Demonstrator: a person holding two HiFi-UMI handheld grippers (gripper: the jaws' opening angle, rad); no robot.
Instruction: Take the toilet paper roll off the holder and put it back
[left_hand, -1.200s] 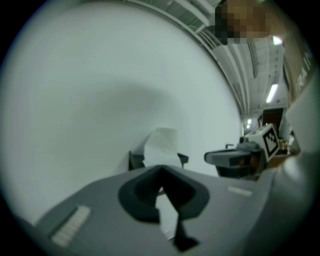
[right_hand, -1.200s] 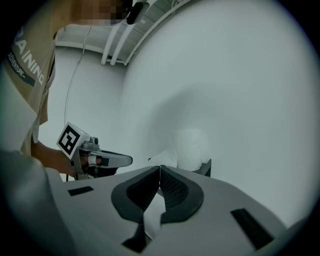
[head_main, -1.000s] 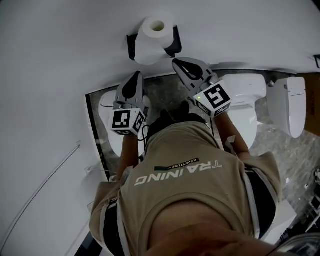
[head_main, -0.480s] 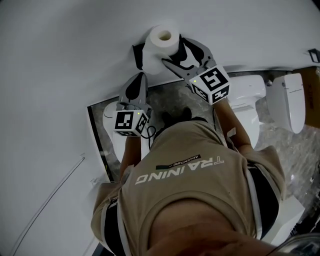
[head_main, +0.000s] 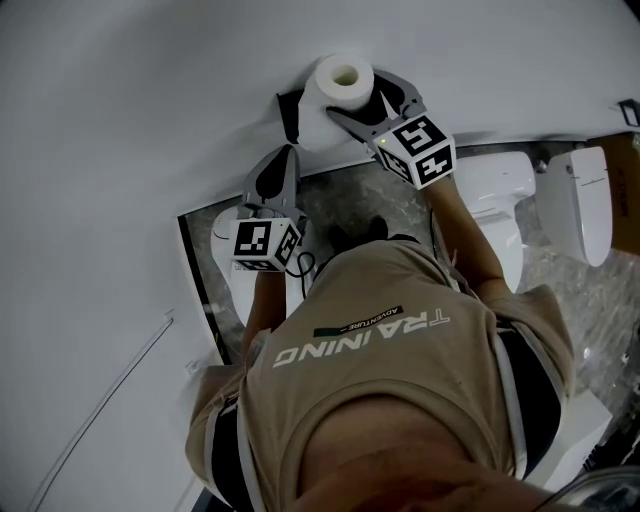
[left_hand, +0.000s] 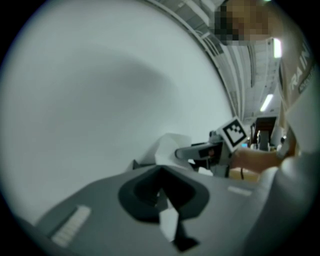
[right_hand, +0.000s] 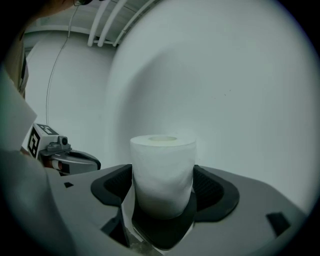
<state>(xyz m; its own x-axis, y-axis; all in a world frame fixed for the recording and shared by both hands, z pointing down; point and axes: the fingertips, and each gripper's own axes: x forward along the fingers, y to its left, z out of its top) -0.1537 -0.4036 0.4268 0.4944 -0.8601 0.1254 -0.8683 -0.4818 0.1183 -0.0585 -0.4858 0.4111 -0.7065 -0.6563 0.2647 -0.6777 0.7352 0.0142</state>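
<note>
Right claw (head_main: 365, 100) now wide, moved up to straddle roll (head_main: 340, 78) on holder (head_main: 290, 108), top centre; no squeeze yet. Removal looks just starting. Left claw (head_main: 282, 165) closed, empty.

A toilet room, more test bay than home. A toilet paper roll (head_main: 340, 80) sits on a black holder (head_main: 291, 112) on the white wall (head_main: 150, 120) at the right tool (head_main: 358, 97). 2 white toilets (head_main: 500, 190) stand to that tool's right on a marble-look floor (head_main: 345, 195), and ceiling pipes (right_hand: 107, 20) run overhead.
</note>
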